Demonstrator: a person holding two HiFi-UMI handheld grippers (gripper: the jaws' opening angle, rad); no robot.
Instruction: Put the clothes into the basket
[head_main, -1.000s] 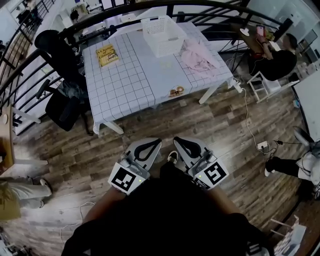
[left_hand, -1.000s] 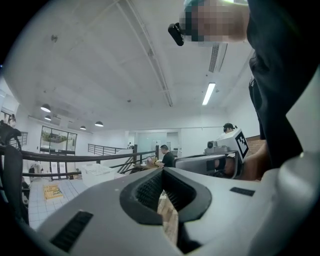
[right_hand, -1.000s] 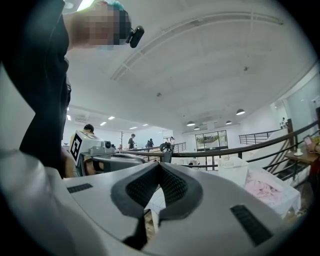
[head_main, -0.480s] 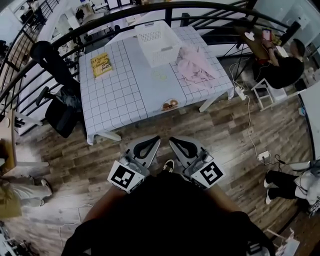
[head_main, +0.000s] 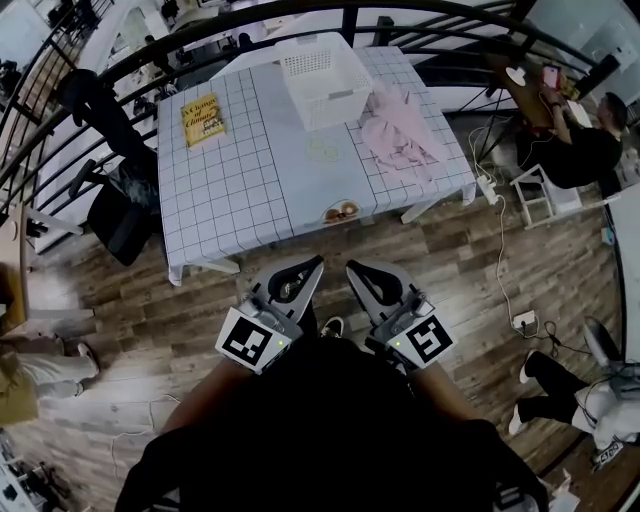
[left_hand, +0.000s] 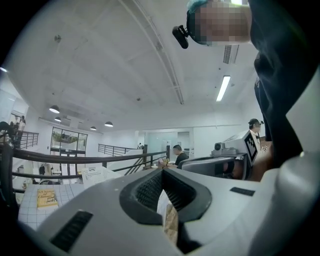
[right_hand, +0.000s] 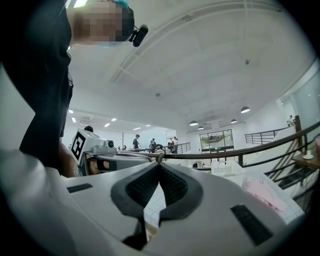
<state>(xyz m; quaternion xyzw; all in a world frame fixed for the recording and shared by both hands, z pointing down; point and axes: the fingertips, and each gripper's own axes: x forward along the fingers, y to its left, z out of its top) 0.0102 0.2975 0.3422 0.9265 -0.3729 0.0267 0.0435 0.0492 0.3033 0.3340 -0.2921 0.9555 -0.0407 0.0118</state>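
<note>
Jaws closed on nothing, our left gripper (head_main: 313, 266) and right gripper (head_main: 355, 270) sit at our waist, well short of the table (head_main: 250, 170). Pink clothes (head_main: 400, 130) lie beside the white basket (head_main: 320, 70). We judge this the approach; next we must reach the table, open, and grasp the clothes.
</note>
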